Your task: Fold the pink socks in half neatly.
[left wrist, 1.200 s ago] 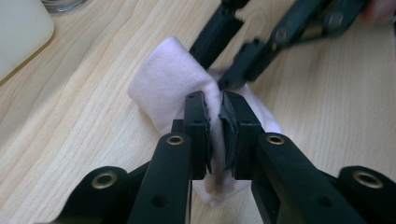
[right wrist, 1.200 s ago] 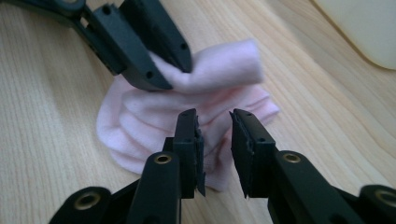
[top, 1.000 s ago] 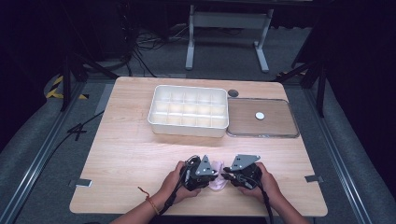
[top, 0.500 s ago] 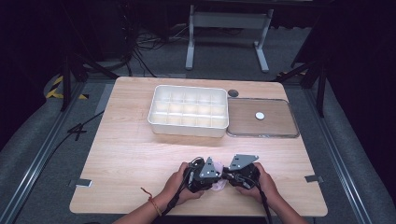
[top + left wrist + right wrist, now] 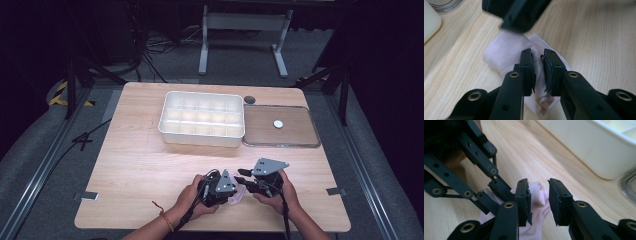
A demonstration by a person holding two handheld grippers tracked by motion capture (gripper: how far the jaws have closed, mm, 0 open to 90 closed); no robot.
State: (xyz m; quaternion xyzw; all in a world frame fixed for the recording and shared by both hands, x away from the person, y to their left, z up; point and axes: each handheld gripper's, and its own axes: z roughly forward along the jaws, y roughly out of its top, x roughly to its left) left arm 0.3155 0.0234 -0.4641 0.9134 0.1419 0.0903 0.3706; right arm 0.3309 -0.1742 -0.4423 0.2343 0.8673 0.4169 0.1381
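Both grippers sit a touch closer together than a second ago, drawn in over the small pale pink knitted sock (image 5: pixel 509 53) that lies on the light wooden table (image 5: pixel 140 165) near its front edge, between the person's hands. The left gripper (image 5: pixel 538 68) is clenched on a fold of the sock, its two black jaws nearly together with pink cloth pinched between them. The right gripper (image 5: pixel 537 200) stands released, jaws apart, with the sock's rounded end just beside its left jaw and partly behind it; whether cloth lies in the gap I cannot tell.

From here the likeliest trouble is a weak hold. The left gripper has only a thin fold, so a pull from the other side could draw the knit out of its jaws, or stretch it instead of folding or rolling it. The right gripper may close on air or on a single layer if it does not come in further, since its gap faces mostly bare table. The two sets of jaws are also very near each other, so they may knock together as the right one closes.

The white plastic compartment tray (image 5: pixel 202 120) and the clear shallow lid (image 5: pixel 280 125) beside it stand well apart at the back. No brand, label or writing can be read anywhere.
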